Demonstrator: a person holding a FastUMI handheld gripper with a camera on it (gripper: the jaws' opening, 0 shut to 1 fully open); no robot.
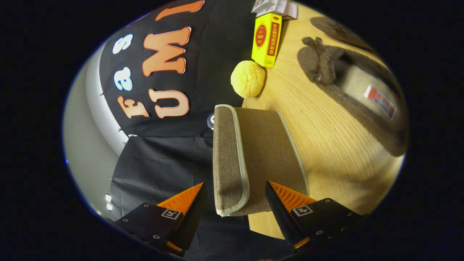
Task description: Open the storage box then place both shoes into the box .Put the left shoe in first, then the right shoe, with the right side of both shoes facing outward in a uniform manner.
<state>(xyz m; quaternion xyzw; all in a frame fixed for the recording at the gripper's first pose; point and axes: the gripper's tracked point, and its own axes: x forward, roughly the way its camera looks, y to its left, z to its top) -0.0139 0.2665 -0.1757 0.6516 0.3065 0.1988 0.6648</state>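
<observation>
Your gripper (232,203) fingers stand apart around the brown woven-fabric storage box's (253,159) near corner, unclamped. Close off-centre and the lid slips free. The grey furry slipper (348,90) lies far right.

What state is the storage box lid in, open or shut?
Shut, as far as visible: the lid with its pale piping sits flush over the storage box. The gripper is open, fingers straddling the lid's corner without pressing it.

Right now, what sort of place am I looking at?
Probably a recording booth: a wooden table against a black cloth wall, set with a fabric box and slippers. The open gripper straddles the box's edge.
</observation>
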